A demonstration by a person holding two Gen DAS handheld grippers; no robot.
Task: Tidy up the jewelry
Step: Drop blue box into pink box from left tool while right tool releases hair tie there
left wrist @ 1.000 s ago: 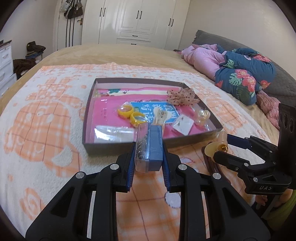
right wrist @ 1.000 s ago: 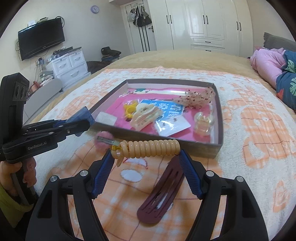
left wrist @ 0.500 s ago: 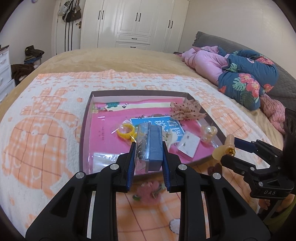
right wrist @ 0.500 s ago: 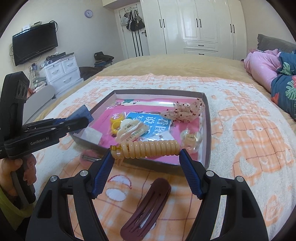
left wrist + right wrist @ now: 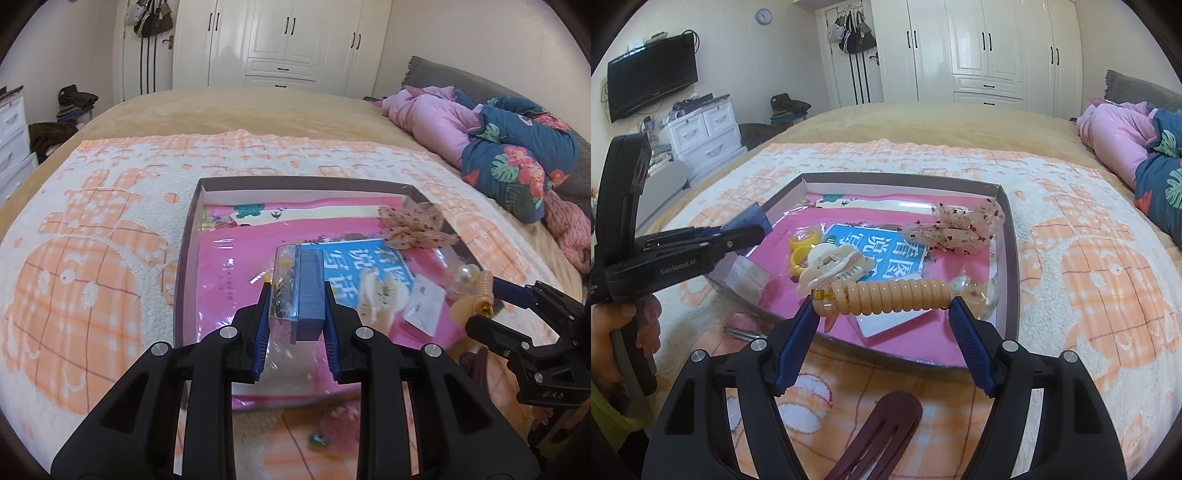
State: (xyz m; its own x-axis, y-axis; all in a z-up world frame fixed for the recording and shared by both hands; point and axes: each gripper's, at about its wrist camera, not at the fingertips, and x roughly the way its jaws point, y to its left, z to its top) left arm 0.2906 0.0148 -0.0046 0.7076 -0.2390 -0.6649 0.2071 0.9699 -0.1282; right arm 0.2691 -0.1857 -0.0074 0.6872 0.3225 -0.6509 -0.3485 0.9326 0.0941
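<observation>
A shallow box [image 5: 190, 225] [image 5: 1008, 236] with a pink lining lies on the bed. My left gripper [image 5: 297, 299] is shut on a small blue box with a clear lid [image 5: 301, 291], held over the box's near part. My right gripper [image 5: 882, 310] is shut on a beige spiral hair tie [image 5: 894, 297], held over the box's near edge. Inside lie a cream claw clip [image 5: 834, 267], yellow rings [image 5: 799, 251], a dotted scrunchie [image 5: 960, 230] and a clear bead tie [image 5: 979, 295].
A dark red hair clip [image 5: 879, 439] lies on the orange and white blanket [image 5: 1089, 295] below my right gripper. A pink clip [image 5: 325, 432] lies before the box. Pink and blue bedding [image 5: 498, 144] is piled at the right.
Both grippers have moved forward from in front of the box to over its near part, each still holding its item.
</observation>
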